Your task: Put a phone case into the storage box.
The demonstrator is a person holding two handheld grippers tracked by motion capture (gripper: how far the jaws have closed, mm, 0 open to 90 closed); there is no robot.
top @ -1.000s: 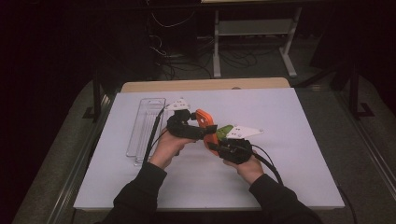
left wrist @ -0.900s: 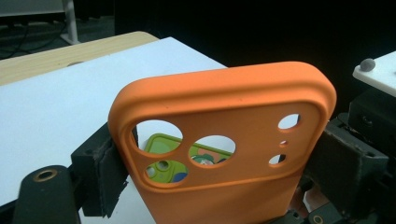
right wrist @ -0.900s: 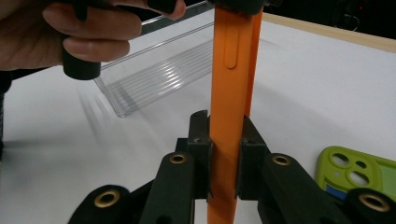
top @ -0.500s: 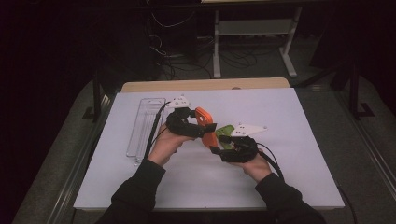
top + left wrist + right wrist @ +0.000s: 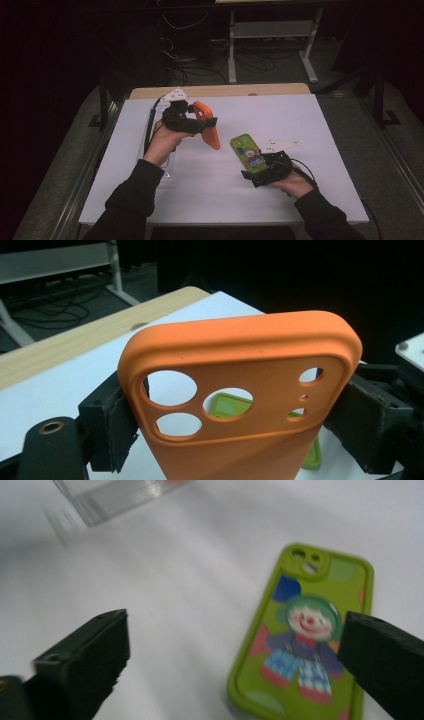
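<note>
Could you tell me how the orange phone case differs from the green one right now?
The orange phone case is plain, while the green phone case carries a clown picture. The orange one is clamped between the jaws of the left gripper and held above the table; the green one lies flat on it, printed side up, with the right gripper open over it, pads apart from it. Both have camera cutouts.

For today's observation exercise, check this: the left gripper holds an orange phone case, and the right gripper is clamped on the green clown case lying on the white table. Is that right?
Not quite. The right gripper is open, not clamped: the right gripper view shows its jaws standing wide, the green clown case lying free on the white table. The left gripper does hold the orange phone case.
</note>
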